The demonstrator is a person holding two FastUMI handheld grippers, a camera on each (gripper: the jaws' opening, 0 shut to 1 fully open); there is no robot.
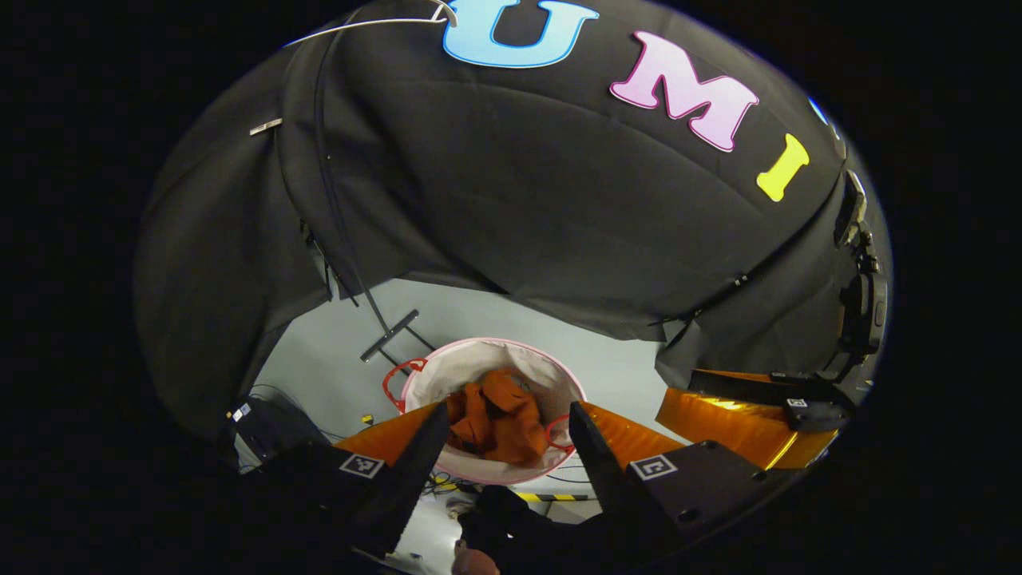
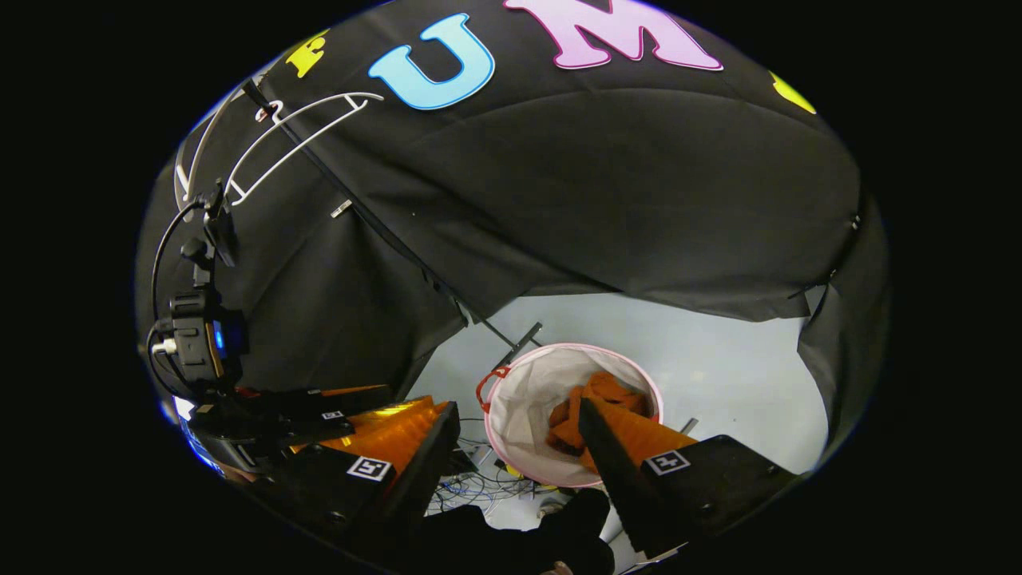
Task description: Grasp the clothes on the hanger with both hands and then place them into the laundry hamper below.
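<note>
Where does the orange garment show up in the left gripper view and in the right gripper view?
Left gripper view: the orange garment lies inside the laundry hamper, low in the centre, framed between the open left claw.
Right gripper view: the garment sits in the hamper's right half, low and right of centre, partly behind a finger of the open right claw.
Shared landmark: the hamper's red handle on its left rim.

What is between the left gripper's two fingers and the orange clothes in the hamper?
Nothing solid: in the left gripper view the open left gripper hangs above the orange clothes in the hamper.
</note>
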